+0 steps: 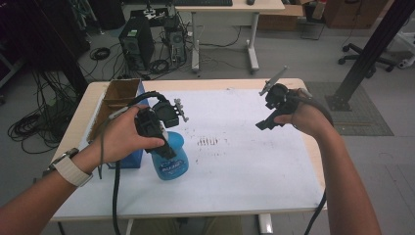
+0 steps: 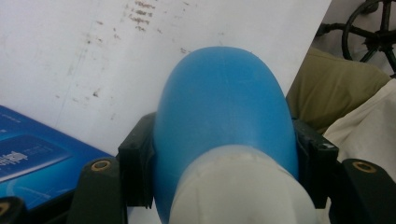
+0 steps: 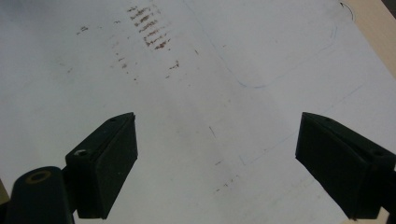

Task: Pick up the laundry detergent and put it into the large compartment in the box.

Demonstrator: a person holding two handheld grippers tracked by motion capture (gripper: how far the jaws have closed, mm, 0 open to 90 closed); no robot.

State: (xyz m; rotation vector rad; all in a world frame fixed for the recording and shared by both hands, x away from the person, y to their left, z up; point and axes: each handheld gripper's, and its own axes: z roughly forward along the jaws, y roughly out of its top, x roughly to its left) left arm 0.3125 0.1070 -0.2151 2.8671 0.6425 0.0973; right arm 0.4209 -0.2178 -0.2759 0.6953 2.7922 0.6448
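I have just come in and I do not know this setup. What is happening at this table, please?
A person works at a white table with a handheld gripper in each hand. The left gripper has its jaws closed on a blue bottle, gripping it by the sides near its whitish top, next to a blue box and a cardboard box. The right gripper is held over the table with its jaws wide open and nothing between them.

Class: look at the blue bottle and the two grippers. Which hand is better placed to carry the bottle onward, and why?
Left. The left gripper already has its fingers clamped on the blue bottle. The right gripper is open above the white sheet, well apart from the bottle.
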